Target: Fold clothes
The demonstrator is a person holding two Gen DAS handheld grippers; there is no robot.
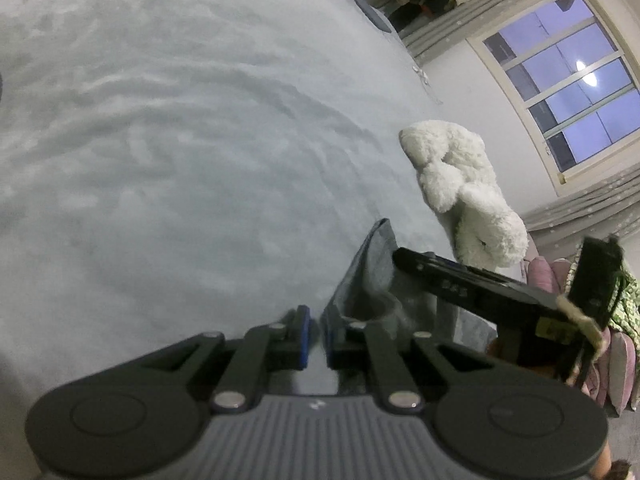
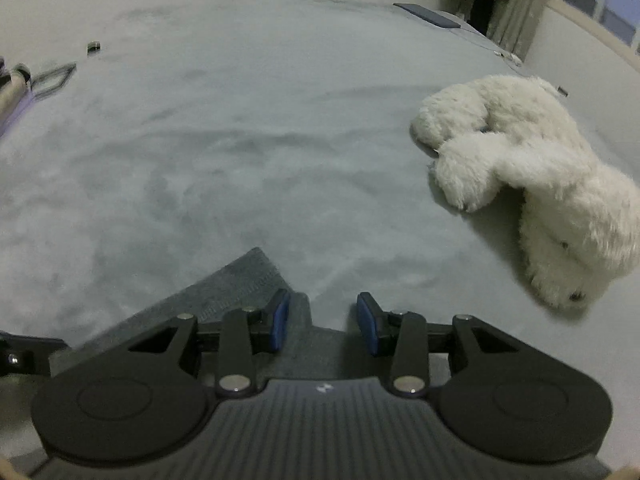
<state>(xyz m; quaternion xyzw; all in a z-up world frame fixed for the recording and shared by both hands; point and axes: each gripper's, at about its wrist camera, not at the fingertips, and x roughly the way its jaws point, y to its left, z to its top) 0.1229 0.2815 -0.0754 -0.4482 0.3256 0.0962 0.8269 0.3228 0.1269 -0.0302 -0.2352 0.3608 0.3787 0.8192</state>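
Note:
A grey garment (image 1: 370, 280) lies on the pale bed sheet (image 1: 180, 140). In the left wrist view its raised edge stands just right of my left gripper (image 1: 318, 338), whose blue pads are nearly together with a narrow gap and no cloth between them. The other gripper's black body (image 1: 480, 288) reaches over the garment from the right. In the right wrist view the garment (image 2: 236, 284) lies under and left of my right gripper (image 2: 323, 326), which is open and empty, its pads apart above the cloth.
A white plush toy (image 2: 532, 184) lies on the bed to the right; it also shows in the left wrist view (image 1: 464, 184). A window (image 1: 568, 92) with curtains, pink pillows (image 1: 616, 356), a dark pad (image 2: 432, 14) at the far bed edge.

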